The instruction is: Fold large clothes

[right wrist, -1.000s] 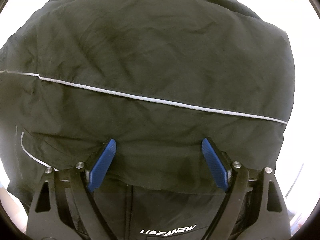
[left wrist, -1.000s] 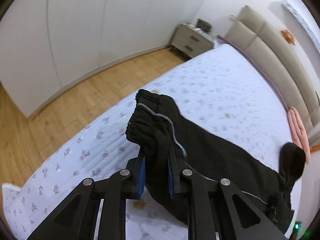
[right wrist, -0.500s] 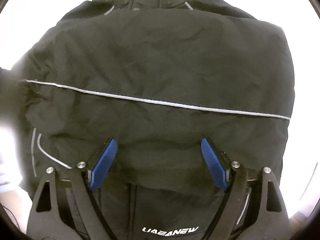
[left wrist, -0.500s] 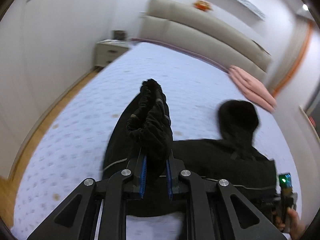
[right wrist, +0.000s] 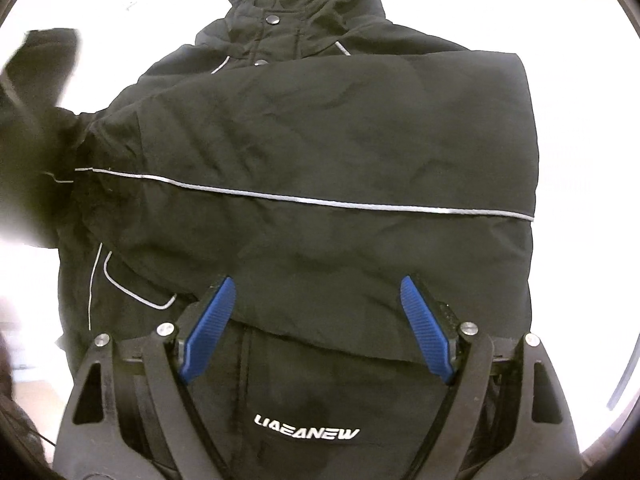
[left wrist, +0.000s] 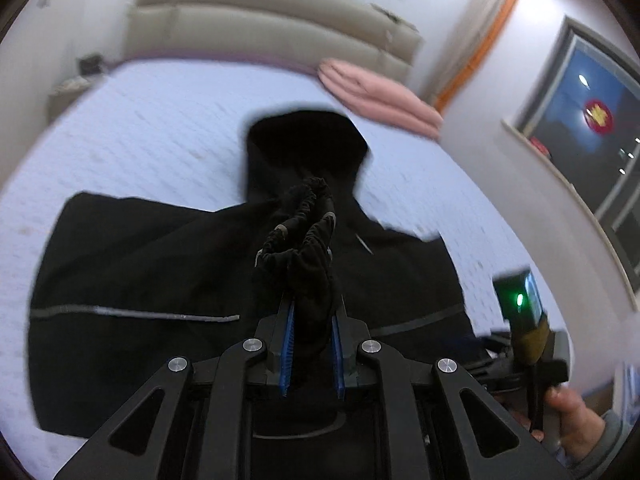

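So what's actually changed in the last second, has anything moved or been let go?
The left gripper has carried the black sleeve cuff from out at the side of the bed in over the jacket, toward its hood. Nothing was let go: it stays clamped on the cuff. The right gripper still hovers open over the folded jacket, which shifted only slightly in its view.

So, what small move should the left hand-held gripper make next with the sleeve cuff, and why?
Probably lower the cuff onto the jacket chest and release. The left hand-held gripper holds it shut above the torso; the other sleeve lies folded across, and the right hand-held gripper is open.
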`<state>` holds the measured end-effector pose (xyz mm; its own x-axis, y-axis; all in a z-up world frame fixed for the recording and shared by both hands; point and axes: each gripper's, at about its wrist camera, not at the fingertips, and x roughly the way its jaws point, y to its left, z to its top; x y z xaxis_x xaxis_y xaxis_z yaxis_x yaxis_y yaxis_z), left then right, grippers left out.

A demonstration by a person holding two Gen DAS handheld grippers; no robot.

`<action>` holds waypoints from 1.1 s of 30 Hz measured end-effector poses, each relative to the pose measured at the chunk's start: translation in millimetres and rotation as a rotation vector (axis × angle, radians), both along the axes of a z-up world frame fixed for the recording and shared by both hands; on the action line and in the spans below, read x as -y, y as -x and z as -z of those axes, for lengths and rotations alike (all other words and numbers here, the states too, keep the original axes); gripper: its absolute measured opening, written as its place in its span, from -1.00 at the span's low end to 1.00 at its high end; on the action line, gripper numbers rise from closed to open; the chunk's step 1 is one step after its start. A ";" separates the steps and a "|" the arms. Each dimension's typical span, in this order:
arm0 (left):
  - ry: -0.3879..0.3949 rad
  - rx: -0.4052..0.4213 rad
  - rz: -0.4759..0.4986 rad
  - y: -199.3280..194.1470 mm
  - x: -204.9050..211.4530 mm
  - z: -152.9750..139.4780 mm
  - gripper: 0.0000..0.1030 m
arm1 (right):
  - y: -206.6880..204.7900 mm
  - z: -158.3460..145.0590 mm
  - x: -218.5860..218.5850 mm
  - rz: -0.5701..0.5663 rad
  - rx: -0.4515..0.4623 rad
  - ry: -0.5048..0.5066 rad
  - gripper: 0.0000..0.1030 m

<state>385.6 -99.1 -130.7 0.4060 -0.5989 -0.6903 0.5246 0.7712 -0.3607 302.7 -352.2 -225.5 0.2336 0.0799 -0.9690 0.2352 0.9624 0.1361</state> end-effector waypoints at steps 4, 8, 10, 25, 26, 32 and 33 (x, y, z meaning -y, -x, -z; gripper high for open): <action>-0.060 -0.047 0.075 11.4 41.3 37.6 -0.70 | 4.1 -6.8 -7.5 -0.003 0.013 0.004 0.59; -0.154 -0.099 0.132 18.6 62.8 75.3 -0.45 | 4.2 -8.7 -7.9 0.009 0.028 -0.014 0.60; -0.126 -0.221 0.178 16.1 62.7 89.1 0.07 | 3.2 -12.1 -4.3 0.024 0.045 -0.052 0.61; -0.065 -0.239 0.043 31.5 -28.9 55.7 0.16 | -43.2 3.1 -46.9 0.041 0.098 -0.295 0.57; -0.075 -0.238 0.027 28.9 -36.7 54.4 0.16 | -45.2 10.3 -46.9 0.060 0.087 -0.319 0.56; -0.112 -0.177 -0.058 12.7 -64.5 44.2 0.16 | -55.3 30.7 -53.3 0.095 0.075 -0.424 -0.01; -0.124 -0.171 -0.069 10.3 -67.2 42.3 0.16 | -55.2 31.3 -54.0 0.102 0.086 -0.462 -0.26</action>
